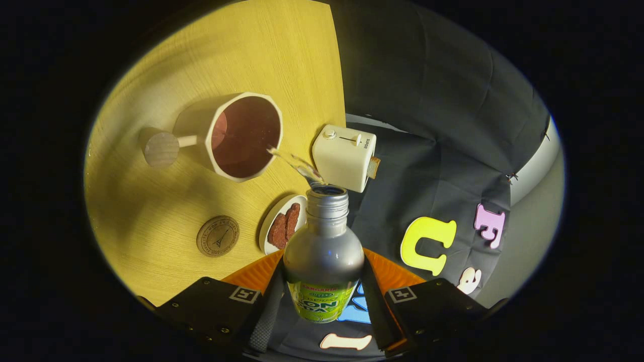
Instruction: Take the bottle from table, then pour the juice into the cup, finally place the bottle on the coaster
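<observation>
The silver metal bottle with the green label (pixel 322 256) sits nearest the lens, clamped between the two black fingers of the gripper (pixel 322 294), whose pads press on its lower body from either side. Its long axis runs straight ahead from the jaws toward twelve o'clock, open neck leading, and the whole view is rolled over, so the bottle looks tipped well off upright.

From the open mouth a thin stream of clear liquid (pixel 297 163) arcs toward eleven o'clock and lands inside the white faceted cup with the dark reddish inside (pixel 245 136), which stands on the yellow wooden table (pixel 166 201) on a round wooden foot. The pour seems to be under way, not finished.

Beside the neck at about ten o'clock lies a small white plate holding brown slices (pixel 283 224); at one o'clock stands a small cream toaster (pixel 344 157).

The round brown coaster with a tower emblem (pixel 218 236) lies at nine o'clock from the bottle's shoulder, well apart from the cup. The coming set-down turns on righting the bottle and carrying it that way.
</observation>
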The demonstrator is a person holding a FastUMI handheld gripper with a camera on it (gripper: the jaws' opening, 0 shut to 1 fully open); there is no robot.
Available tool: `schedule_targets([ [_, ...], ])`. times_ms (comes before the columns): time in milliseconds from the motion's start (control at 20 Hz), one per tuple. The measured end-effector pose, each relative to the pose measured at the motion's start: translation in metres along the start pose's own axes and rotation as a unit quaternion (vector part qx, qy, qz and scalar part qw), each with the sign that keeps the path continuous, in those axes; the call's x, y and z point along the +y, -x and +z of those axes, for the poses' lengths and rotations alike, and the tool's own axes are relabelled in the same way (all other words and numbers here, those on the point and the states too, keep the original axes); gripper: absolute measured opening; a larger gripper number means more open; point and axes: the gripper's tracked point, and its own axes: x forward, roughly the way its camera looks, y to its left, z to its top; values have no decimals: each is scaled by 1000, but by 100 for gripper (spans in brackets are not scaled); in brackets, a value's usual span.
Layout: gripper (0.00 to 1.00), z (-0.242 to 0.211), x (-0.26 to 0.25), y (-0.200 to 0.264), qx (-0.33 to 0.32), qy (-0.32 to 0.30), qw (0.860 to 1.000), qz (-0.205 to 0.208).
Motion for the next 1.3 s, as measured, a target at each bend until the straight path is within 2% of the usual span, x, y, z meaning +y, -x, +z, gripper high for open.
schedule_targets([
  [1300, 77, -8, -24, 2, -6, 37, 999, -27],
])
